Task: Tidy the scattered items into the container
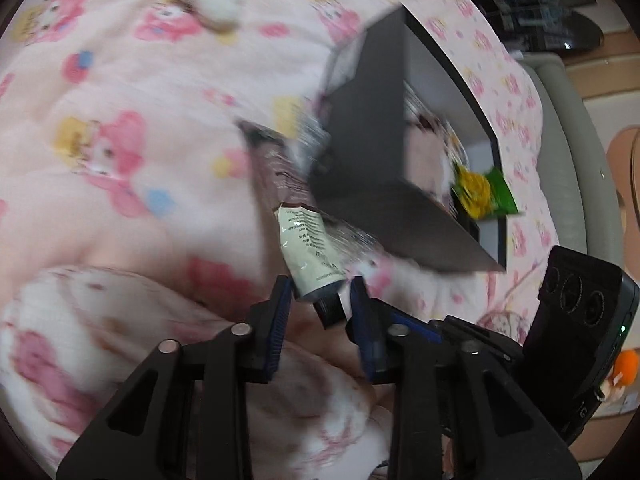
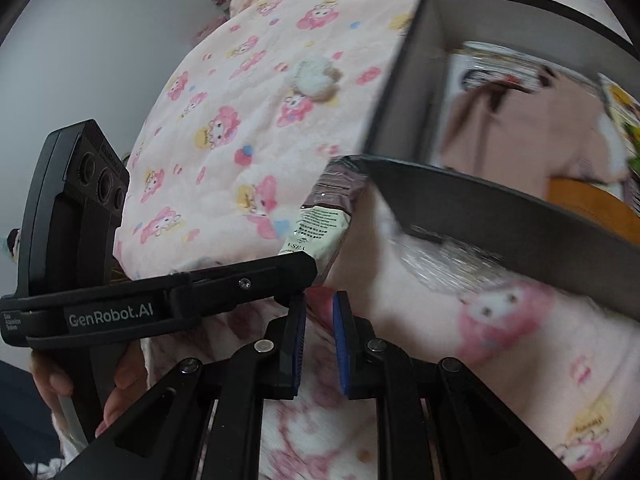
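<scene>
Blue pads of the left gripper pinch the dark capped end of a cream and brown tube, whose crimped far end reaches toward the near wall of the dark box, the container; the hold is only at the cap, so the tube may well pivot or slip out, and its far end looks likely to catch the box wall rather than clear the rim; the right gripper is nearly closed with nothing between its pads, hanging over the bedding just beside the left one, close enough that the two could knock together; a snack packet in green and yellow leans over the box's far edge and could be tipped out by a jolt; the box already holds packets and something pale pink, too blurred to name; everything lies on a bed under a pink quilt printed with cartoon rabbits, soft and uneven, so the box may shift if pushed; a small white plush toy lies farther off, still outside the container; beyond the bed are a grey padded edge, a dark glossy stand and a plain white wall
</scene>
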`<state>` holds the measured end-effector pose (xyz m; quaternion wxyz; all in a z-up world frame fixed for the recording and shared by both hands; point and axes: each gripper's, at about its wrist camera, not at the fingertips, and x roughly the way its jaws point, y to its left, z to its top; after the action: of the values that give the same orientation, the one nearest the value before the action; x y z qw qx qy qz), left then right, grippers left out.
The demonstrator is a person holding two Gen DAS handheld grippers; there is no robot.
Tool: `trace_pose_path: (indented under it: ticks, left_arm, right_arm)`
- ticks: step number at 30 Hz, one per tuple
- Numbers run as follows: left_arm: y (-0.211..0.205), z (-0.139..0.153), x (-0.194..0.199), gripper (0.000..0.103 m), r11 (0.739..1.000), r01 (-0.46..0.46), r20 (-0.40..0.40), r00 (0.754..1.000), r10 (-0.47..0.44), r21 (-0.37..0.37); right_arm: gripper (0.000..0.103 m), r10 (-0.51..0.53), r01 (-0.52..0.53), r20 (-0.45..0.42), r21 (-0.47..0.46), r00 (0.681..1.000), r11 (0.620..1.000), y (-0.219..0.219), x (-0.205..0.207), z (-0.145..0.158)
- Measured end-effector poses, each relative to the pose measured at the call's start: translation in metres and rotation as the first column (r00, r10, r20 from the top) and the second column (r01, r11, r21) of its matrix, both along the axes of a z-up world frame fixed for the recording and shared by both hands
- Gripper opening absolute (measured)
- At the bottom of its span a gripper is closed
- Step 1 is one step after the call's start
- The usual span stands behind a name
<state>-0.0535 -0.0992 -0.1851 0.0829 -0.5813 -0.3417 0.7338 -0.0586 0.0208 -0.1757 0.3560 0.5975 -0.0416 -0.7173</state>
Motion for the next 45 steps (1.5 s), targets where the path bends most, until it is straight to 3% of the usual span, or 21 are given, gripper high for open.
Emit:
trace_pose_path:
  ticks: [6,9,15,20,23,25,29,35,39,45]
  left_arm:
    - [0.042,-0.002,-0.012,0.02,0.998,0.065,0.01,0.998,-0.065,0.026]
    - [0.04,0.0,-0.013,0.02,0.999,0.049,0.007,0.999,-0.049,-0.019]
    - [0.023,-0.003,-0.008,0.028,0.996,-0.003,0.033,0.999,0.005,-0.087]
    - [0.007,-0.011,-0.01,0.03,0.993,-0.036,0.051,0.998,0.042,-0.114]
    - [0.002,-0.012,-0.013,0.034,0.992,-0.039,0.052,0.998,0.045,-0.116]
    - [0.002,-0.012,-0.014,0.034,0.992,-0.033,0.05,0.998,0.039,-0.119]
    - [0.003,-0.013,-0.016,0.035,0.993,-0.023,0.056,0.998,0.03,-0.12]
    - [0.02,-0.019,-0.019,0.045,0.991,0.011,0.082,0.997,0.0,-0.137]
    - [0.029,-0.025,-0.019,0.045,0.995,0.007,0.087,0.996,0.001,-0.095]
    - [0.062,-0.024,-0.016,0.047,0.995,0.084,0.075,0.994,-0.08,-0.052]
  right_arm:
    - [0.013,-0.082,0.084,0.04,-0.046,0.996,0.995,0.055,0.0,-0.006]
    - [0.013,-0.088,0.092,0.068,-0.057,0.994,0.994,0.067,0.002,-0.012]
    - [0.019,-0.025,0.029,0.067,-0.063,0.997,0.998,0.041,0.002,-0.019]
    - [0.022,0.036,-0.036,0.091,-0.001,0.995,0.999,0.002,-0.006,-0.047]
    - [0.025,0.022,-0.026,0.085,0.038,0.996,0.999,-0.007,-0.014,-0.061]
    - [0.022,0.004,-0.006,0.105,0.016,0.994,1.0,-0.004,-0.016,-0.064]
    - [0.011,0.007,-0.005,0.088,-0.018,0.996,1.0,0.009,-0.012,-0.059]
    - [0.011,-0.015,0.018,0.064,-0.049,0.998,0.999,0.031,-0.004,-0.044]
    - [0.011,-0.04,0.043,0.06,-0.048,0.997,0.998,0.044,-0.003,-0.041]
    - [0.007,-0.092,0.095,0.04,-0.068,0.995,0.993,0.089,0.006,-0.028]
